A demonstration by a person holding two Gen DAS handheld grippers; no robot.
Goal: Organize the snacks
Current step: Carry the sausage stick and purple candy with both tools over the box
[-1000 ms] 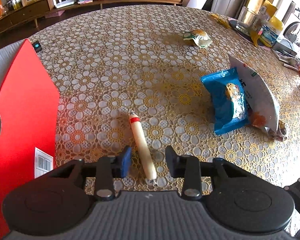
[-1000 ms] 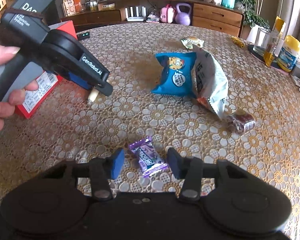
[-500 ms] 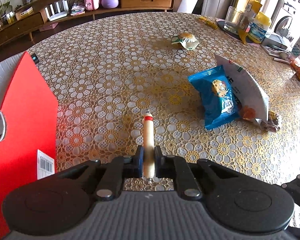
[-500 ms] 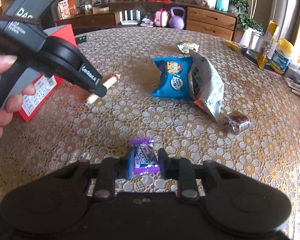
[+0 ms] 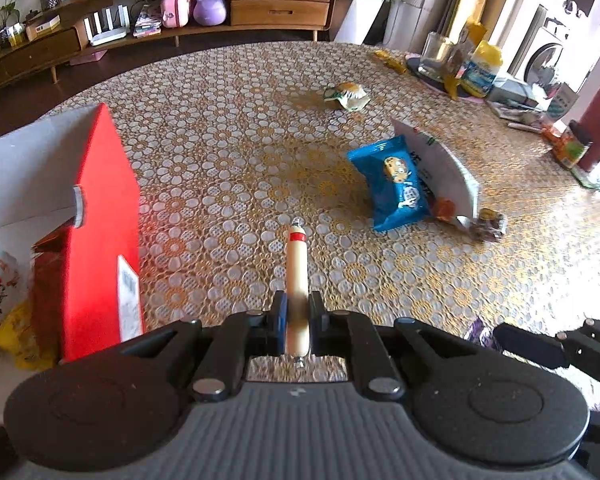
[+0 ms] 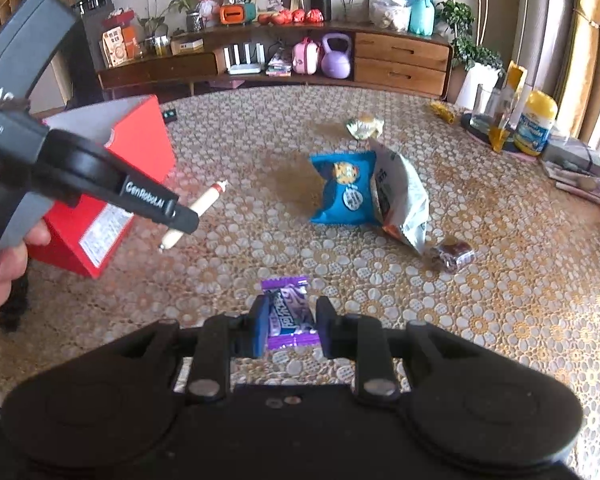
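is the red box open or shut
Open. In the left wrist view the red box has its grey flap raised, and snack packets show inside at its near end.

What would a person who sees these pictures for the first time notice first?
Most striking is that both tongs hold a snack: the left tongs are shut on a sausage stick raised above the table, and the right tongs grip a purple candy. Next comes the bright red box, open at the table's left edge. In the middle, a blue snack bag lies against a white bag on the lace tablecloth.
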